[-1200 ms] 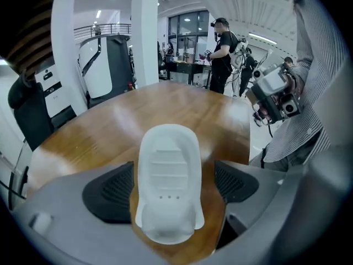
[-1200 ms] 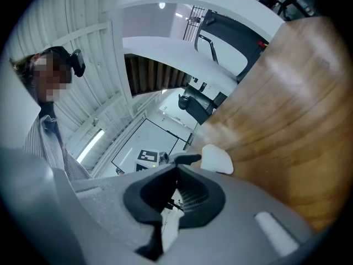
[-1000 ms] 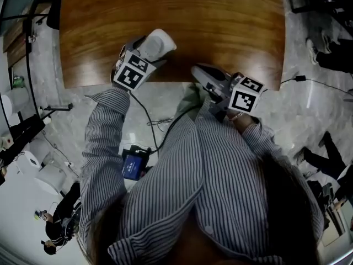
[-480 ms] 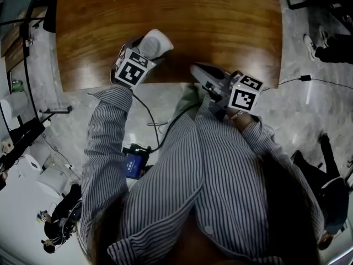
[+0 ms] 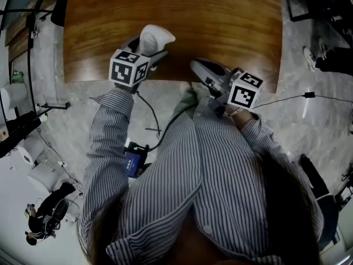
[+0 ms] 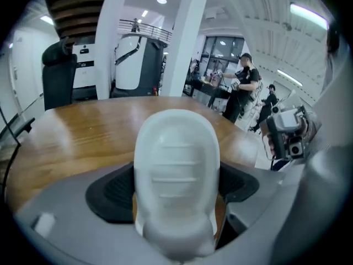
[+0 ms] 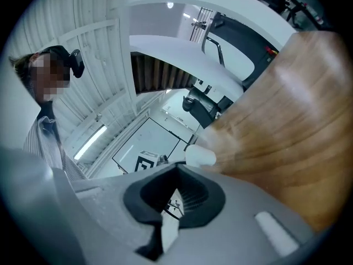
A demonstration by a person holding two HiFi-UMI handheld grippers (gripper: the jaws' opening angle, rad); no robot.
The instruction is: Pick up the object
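The object is a white rounded plastic piece with shallow ridges [image 5: 153, 38]. My left gripper [image 5: 149, 47] is shut on it and holds it above the near edge of the brown wooden table [image 5: 220, 21]. In the left gripper view the white piece [image 6: 176, 175] stands upright between the two black pads [image 6: 113, 189] and fills the gap. My right gripper [image 5: 202, 69] hovers at the table's near edge, a little right of the left one. Its black pads [image 7: 149, 195] are pressed together with nothing between them. The right gripper view also catches the white piece [image 7: 199, 157] off to the side.
Pale marble floor [image 5: 309, 54] surrounds the table. A cable [image 5: 149, 112] runs down to a blue device [image 5: 134, 162] by the person's striped sleeve. In the left gripper view a black chair [image 6: 58, 73] stands at the table's far side, and people [image 6: 242, 87] stand further back.
My left gripper has turned and risen slightly with the white piece, which now stands more upright. The right gripper has hardly moved.
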